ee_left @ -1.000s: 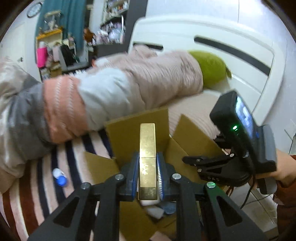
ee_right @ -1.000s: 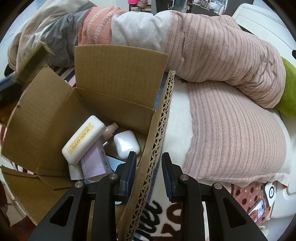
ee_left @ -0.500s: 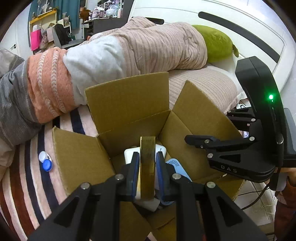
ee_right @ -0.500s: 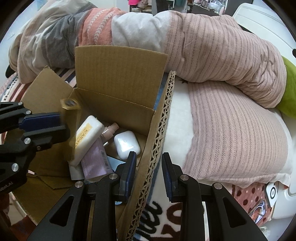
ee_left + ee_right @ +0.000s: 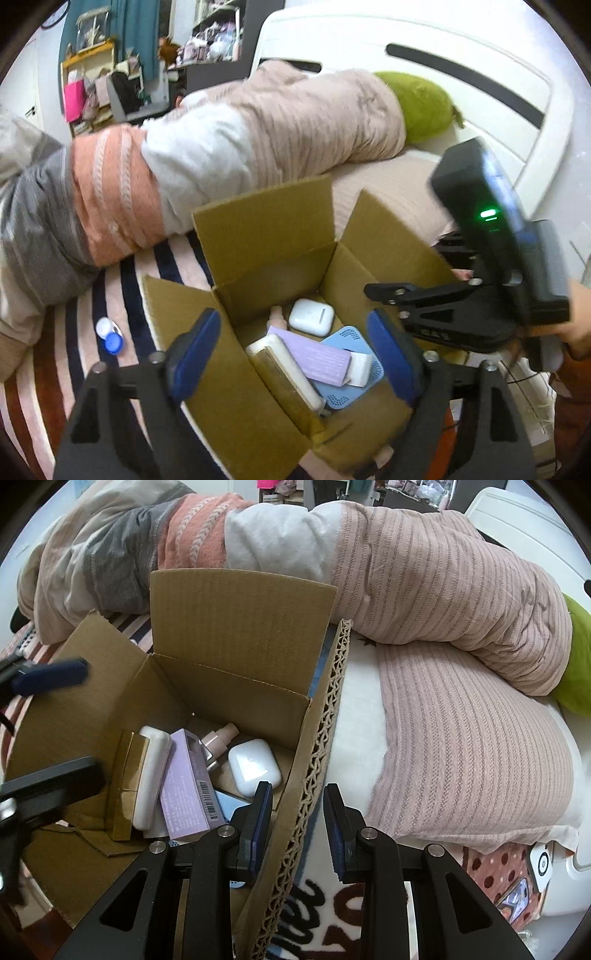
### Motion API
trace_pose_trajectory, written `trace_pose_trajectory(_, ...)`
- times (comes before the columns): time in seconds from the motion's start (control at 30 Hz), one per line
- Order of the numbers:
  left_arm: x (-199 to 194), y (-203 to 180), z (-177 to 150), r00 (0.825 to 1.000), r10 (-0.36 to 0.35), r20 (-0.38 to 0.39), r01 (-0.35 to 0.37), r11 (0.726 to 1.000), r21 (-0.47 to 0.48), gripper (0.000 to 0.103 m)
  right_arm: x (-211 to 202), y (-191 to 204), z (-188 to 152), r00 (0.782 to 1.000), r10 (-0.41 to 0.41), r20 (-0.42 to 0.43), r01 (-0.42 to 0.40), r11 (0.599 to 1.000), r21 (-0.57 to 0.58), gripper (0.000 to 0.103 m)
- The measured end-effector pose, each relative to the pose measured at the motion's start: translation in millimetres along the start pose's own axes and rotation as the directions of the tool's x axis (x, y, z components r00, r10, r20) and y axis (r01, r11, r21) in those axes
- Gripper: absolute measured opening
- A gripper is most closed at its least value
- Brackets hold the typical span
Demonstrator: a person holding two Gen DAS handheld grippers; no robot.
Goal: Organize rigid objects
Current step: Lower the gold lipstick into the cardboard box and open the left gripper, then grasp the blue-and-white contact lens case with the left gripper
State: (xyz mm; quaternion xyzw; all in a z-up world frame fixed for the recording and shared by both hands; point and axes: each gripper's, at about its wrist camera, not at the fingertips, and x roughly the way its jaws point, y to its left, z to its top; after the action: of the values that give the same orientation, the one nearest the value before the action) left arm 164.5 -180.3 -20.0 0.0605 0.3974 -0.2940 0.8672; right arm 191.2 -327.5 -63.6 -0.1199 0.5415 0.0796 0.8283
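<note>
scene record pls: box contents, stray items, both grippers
surface: striped blanket
box: open cardboard box, flaps up
in box: gold box, white earbud case, purple carton, blue flat device
outside box: blue-and-white contact lens case, beside the box
left gripper: opening above the box, nothing between the pads
right gripper: astride the box's right flap

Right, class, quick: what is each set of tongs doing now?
Left tongs: opening, empty; the gold box lies in the carton.
Right tongs: clamped on the carton's side flap.
</note>
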Motion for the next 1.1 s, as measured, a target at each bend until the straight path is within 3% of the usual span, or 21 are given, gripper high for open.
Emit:
trace_pose_trajectory(0.27,-55,32,-7,0.994,0.059,0.095,-0.058,0.998,-0.007,0.100,1,1,0,1.000,-0.006,-0.006,0.006,1.000,0.001,0.023)
trace_pose_trajectory(0.5,-64,96,-37,0.977,0.202,0.064,-0.196,0.976,-0.093,0.101,3,0,1,1.000,-0.008,-0.013,0.008,1.000,0.002,0.023)
trace_pose_trajectory(0.63,-48,133,-60,0.965,0.261,0.007,-0.257,0.955,-0.147,0.101,3,0,1,1.000,-0.008,-0.014,0.008,1.000,0.002,0.023)
trace_pose_trajectory(0.83,-2,177,-85,0.958,0.272,-0.089,-0.286,0.925,-0.251,0.101,3,-1,0,1.000,-0.008,-0.010,0.008,1.000,0.002,0.023)
trace_pose_trajectory(1.03,43,199,-84,0.951,0.284,-0.118,-0.307,0.901,-0.306,0.100,3,-2,-1,1.000,0.003,-0.011,-0.003,1.000,0.001,0.023)
trace_pose_trajectory(1.1,60,205,-81,0.946,0.298,-0.131,-0.325,0.894,-0.308,0.094,3,-1,-1,1.000,0.002,-0.013,-0.002,1.000,-0.003,0.023)
